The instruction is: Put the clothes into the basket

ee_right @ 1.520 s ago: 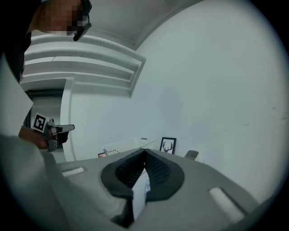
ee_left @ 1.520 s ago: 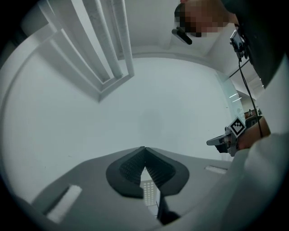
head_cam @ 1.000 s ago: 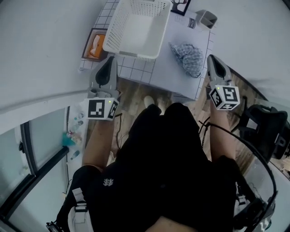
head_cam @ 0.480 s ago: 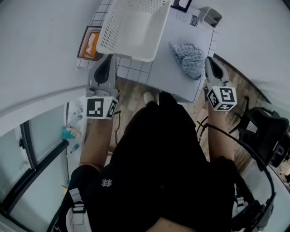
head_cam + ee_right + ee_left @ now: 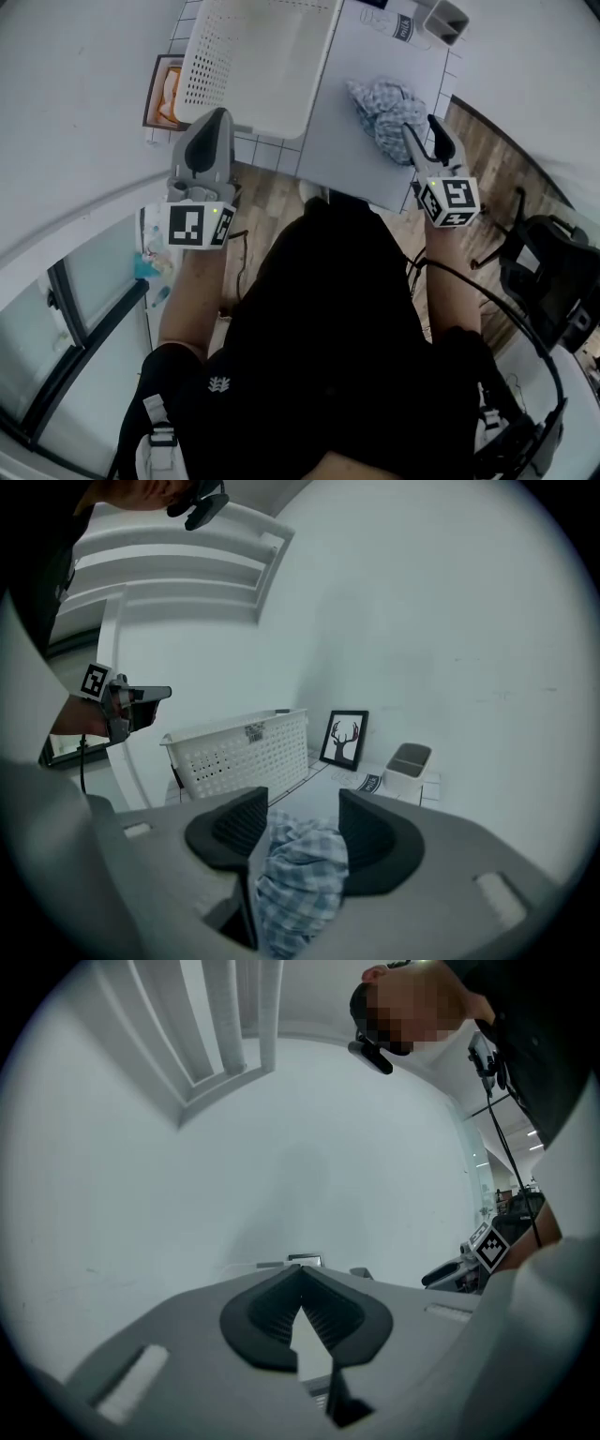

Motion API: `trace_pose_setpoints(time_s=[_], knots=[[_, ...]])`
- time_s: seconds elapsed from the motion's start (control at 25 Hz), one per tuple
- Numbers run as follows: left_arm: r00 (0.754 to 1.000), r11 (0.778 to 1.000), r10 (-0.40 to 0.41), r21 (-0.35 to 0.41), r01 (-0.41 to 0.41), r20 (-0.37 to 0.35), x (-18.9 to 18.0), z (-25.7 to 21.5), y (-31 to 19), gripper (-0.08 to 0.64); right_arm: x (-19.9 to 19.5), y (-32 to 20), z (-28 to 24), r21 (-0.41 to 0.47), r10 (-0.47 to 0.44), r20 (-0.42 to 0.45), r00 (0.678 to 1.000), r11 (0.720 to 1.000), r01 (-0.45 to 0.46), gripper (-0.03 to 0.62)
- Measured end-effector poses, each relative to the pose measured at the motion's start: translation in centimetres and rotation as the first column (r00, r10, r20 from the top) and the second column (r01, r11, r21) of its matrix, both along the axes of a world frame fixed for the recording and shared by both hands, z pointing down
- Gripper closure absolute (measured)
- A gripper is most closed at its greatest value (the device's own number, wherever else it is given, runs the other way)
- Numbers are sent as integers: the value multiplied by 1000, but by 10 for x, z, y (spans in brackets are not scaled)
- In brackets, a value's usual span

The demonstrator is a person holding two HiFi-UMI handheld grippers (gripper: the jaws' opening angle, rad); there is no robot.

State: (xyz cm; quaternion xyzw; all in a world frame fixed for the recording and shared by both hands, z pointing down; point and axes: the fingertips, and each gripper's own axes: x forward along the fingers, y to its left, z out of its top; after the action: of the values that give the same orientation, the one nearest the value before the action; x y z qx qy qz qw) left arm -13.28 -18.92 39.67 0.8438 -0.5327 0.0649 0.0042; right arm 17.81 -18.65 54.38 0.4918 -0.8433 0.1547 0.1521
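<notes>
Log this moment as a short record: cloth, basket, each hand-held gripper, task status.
cloth: blue and white checked cloth, bunched on the table, right of the basket
basket: white perforated basket; no cloth in the part that shows
left hand-held gripper: jaws together, nothing between them
right hand-held gripper: jaws apart, just been opening; cloth between them, not pinched
task status: cloth not yet in the basket
</notes>
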Motion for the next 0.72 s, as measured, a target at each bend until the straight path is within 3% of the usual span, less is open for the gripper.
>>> trace_pose_setpoints(time_s=[0.16, 0.44, 0.72], knots=[[1000, 1000, -2, -11, 2, 7, 3, 7, -10, 555, 2, -7, 23, -41, -10, -18, 1000, 999, 9, 321], [1000, 999, -2, -34, 3, 16, 1, 19, -22, 555, -1, -19, 64, -133, 11, -17, 1000, 991, -13, 126], [999, 998, -16, -53, 19, 47, -6, 30, -27, 555, -4, -25, 103, -220, 34, -39, 999, 975, -42, 109]])
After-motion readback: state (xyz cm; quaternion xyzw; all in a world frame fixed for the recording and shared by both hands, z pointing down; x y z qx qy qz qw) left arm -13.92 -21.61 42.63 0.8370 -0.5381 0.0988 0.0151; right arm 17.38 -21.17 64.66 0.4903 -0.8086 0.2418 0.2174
